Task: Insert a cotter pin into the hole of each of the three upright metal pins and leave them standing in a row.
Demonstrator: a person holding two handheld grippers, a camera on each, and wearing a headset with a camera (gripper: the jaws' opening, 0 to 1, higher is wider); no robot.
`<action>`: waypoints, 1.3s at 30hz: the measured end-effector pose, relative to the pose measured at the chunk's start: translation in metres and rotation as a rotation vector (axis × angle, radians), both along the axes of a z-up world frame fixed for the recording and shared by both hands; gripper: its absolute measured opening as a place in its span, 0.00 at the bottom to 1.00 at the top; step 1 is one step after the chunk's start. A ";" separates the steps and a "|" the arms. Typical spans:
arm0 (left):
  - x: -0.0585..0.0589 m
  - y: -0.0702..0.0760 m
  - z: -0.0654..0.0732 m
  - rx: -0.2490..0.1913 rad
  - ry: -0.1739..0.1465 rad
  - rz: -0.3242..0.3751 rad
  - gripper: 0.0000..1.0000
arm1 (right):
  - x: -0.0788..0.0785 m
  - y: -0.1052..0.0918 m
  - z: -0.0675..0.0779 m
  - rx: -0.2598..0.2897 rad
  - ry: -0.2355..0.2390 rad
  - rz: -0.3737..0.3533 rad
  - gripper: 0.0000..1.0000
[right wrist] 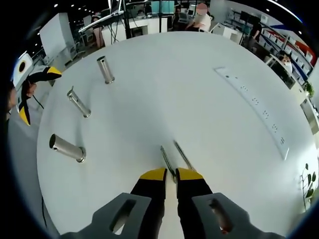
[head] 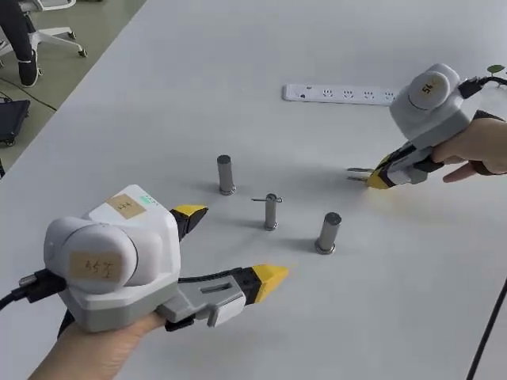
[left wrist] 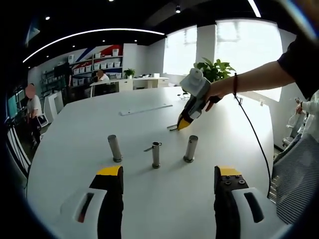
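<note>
Three upright metal pins stand in a row on the white table: the left pin [head: 226, 174], the middle pin [head: 271, 212] and the right pin [head: 329, 232]. A cotter pin [head: 264, 199] sticks through the top of the middle one. My left gripper [head: 234, 245] is open and empty, near the front edge, a short way from the row [left wrist: 156, 154]. My right gripper [head: 375, 181] hovers right of the row, shut on a cotter pin [right wrist: 172, 158] whose two thin legs jut from the jaws [head: 358, 174]. The right gripper view has the pins [right wrist: 79, 103] lying off to the left.
A white power strip [head: 341, 94] lies at the far side of the table. A black cable [head: 485, 340] runs along the right edge. Office chairs [head: 32, 32] stand off the table's left side. A potted plant [left wrist: 214, 69] and people are in the background.
</note>
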State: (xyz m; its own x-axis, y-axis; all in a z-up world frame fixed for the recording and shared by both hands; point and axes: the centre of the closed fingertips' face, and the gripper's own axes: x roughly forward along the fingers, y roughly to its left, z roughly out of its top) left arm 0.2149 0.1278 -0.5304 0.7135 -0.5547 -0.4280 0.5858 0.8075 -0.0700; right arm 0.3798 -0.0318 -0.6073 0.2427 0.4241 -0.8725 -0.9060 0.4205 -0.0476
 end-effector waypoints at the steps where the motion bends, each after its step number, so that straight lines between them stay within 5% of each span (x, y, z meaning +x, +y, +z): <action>1: 0.000 0.000 0.000 0.001 0.000 0.000 0.74 | 0.001 -0.001 -0.001 -0.004 0.002 0.001 0.02; 11: 0.000 0.007 0.000 0.025 0.001 0.011 0.73 | 0.000 -0.007 -0.003 -0.085 0.028 0.033 0.00; 19: 0.000 0.008 0.003 0.019 -0.005 0.011 0.73 | 0.002 -0.008 -0.006 -0.172 -0.024 0.129 0.00; 29: 0.000 0.010 0.003 0.061 0.002 -0.013 0.67 | 0.006 -0.013 0.000 -0.169 -0.069 0.125 0.00; 37: 0.007 0.006 0.016 0.030 -0.007 -0.028 0.61 | -0.010 -0.008 0.016 -0.156 -0.126 0.192 0.00; 39: 0.007 0.003 0.018 0.009 0.013 -0.035 0.57 | -0.014 -0.005 0.022 -0.153 -0.145 0.206 0.00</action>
